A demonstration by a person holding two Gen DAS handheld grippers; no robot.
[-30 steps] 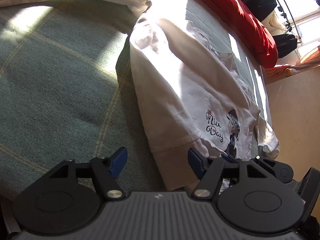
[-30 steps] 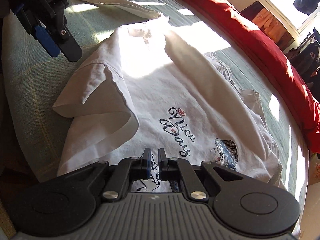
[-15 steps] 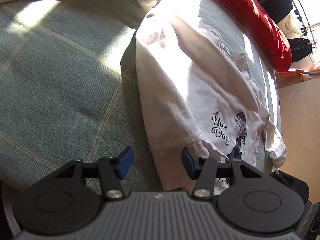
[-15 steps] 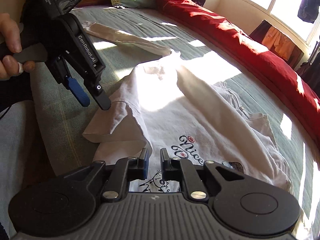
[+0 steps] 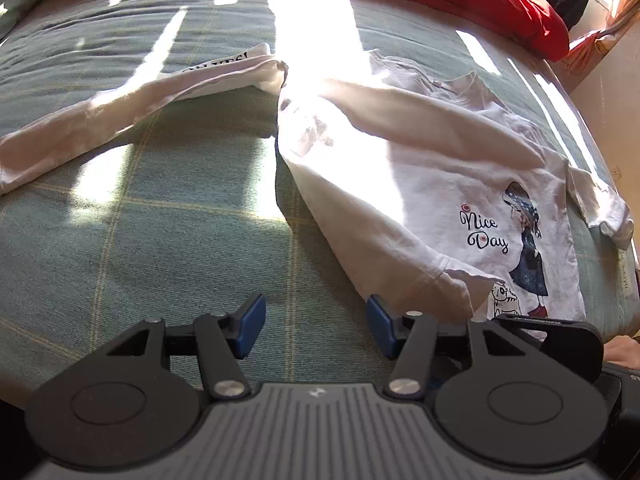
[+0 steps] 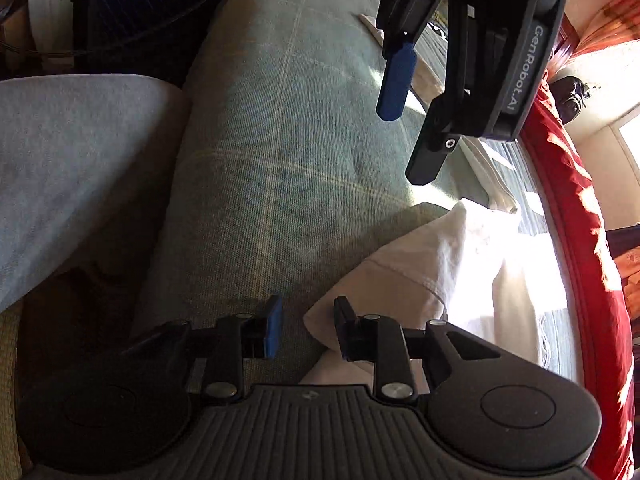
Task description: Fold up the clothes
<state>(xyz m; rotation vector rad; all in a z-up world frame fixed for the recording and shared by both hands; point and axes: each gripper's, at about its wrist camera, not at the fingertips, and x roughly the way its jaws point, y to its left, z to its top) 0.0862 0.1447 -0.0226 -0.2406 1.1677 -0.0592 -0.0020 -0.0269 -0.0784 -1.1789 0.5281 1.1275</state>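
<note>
Left wrist view: white "Nice Day" shirt [image 5: 460, 184] lies on the green bed cover [image 5: 180, 240], toward the bed's right edge, one sleeve laid across the chest, the near side flap folded in, so it looks part-folded. Left gripper [image 5: 312, 326] hovers at the shirt's near folded corner, jaws wide apart, empty. Right gripper [image 6: 306, 330] has jaws parted, empty, bracketing that corner's tip, likely lining up a pinch. Second white garment [image 5: 120, 120] lies toward the bed's left edge.

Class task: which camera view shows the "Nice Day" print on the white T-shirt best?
The left wrist view. There the white T-shirt lies spread on the bed, and the "Nice Day" print is fully readable beside the girl figure. The right wrist view shows only a folded edge of the shirt; the print is not in view.
</note>
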